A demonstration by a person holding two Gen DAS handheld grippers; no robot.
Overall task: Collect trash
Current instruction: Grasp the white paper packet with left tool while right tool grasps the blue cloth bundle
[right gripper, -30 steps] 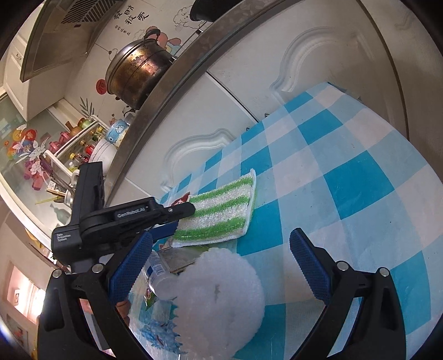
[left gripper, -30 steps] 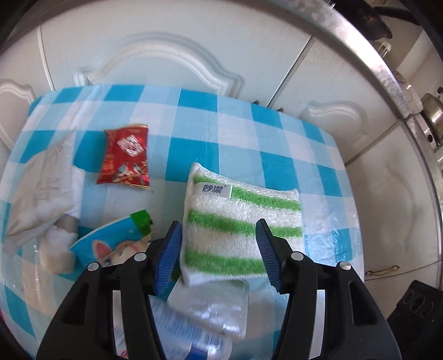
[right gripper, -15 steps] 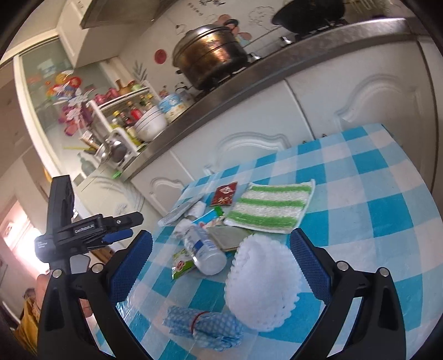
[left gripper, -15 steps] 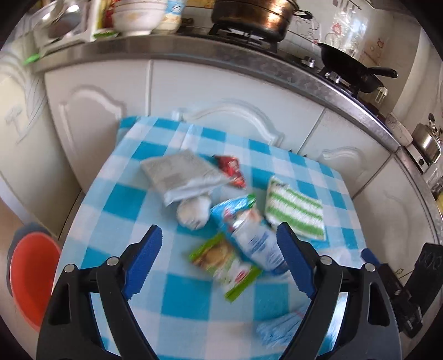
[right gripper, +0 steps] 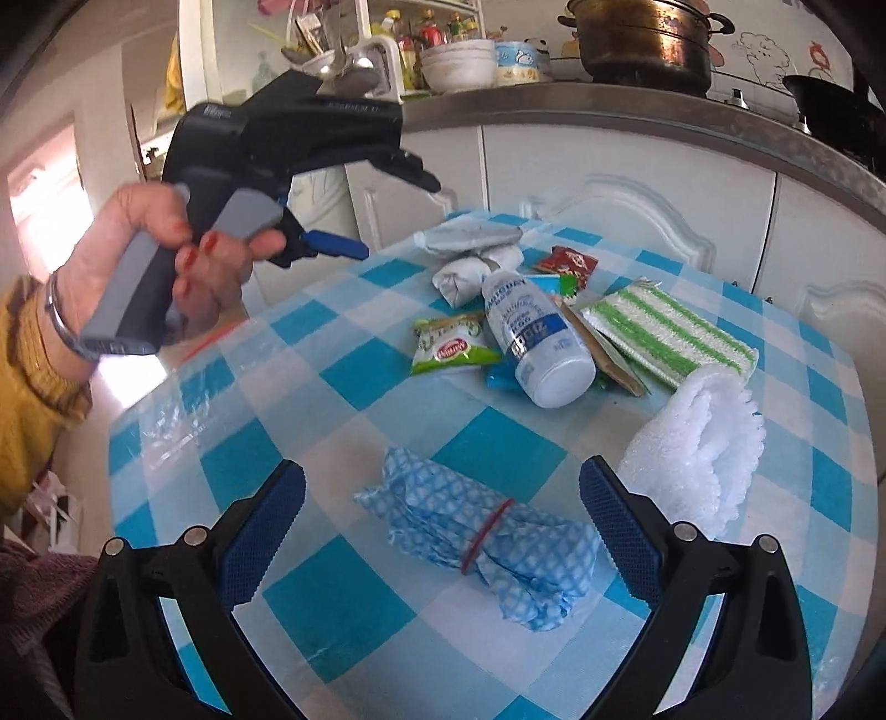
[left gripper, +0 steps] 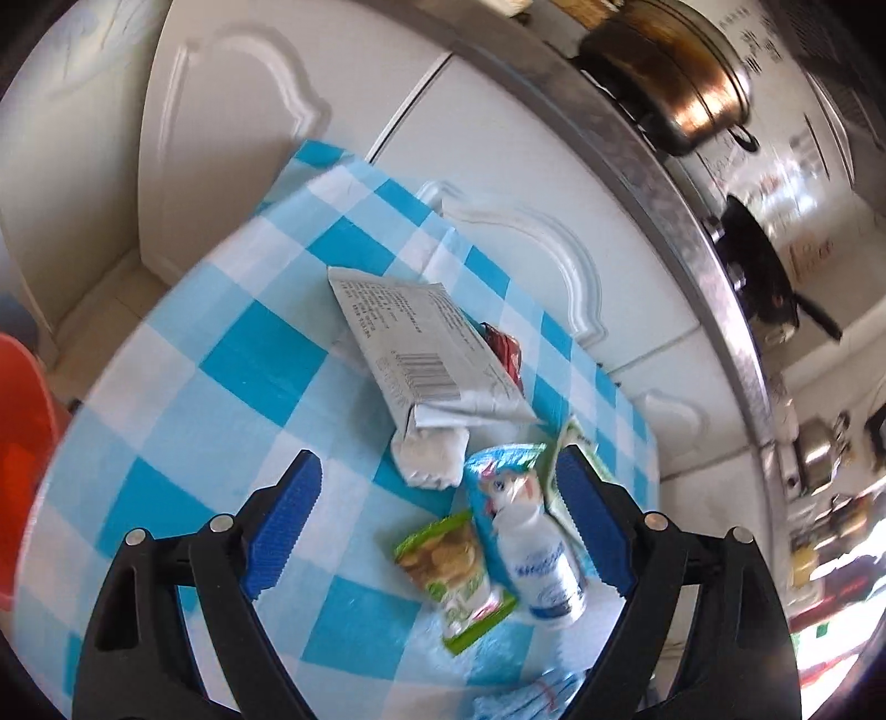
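Trash lies on a blue-checked table [left gripper: 260,354]: a grey foil packet [left gripper: 426,354], a crumpled white tissue [left gripper: 429,459], a green snack wrapper [left gripper: 454,576], a white bottle [left gripper: 537,559], a blue wrapper [left gripper: 498,465] and a red sachet [left gripper: 506,354]. My left gripper [left gripper: 437,531] is open and empty above the table's left side. My right gripper [right gripper: 437,531] is open and empty over a tied blue-checked cloth [right gripper: 487,543]. The right wrist view also shows the bottle [right gripper: 531,338], green wrapper [right gripper: 448,349], tissue [right gripper: 459,277], red sachet [right gripper: 567,260] and the left gripper [right gripper: 332,243] held in a hand.
A green-striped sponge cloth [right gripper: 664,332] and a rolled white cloth [right gripper: 698,437] lie at the table's right. White cabinets [right gripper: 609,160] stand behind the table under a counter with a copper pot [right gripper: 645,41]. A red bin [left gripper: 22,454] is on the floor to the left.
Both grippers have pulled back and risen from the table, so more of it shows. The left gripper has swung over to the table's left side. Both stay open and empty.
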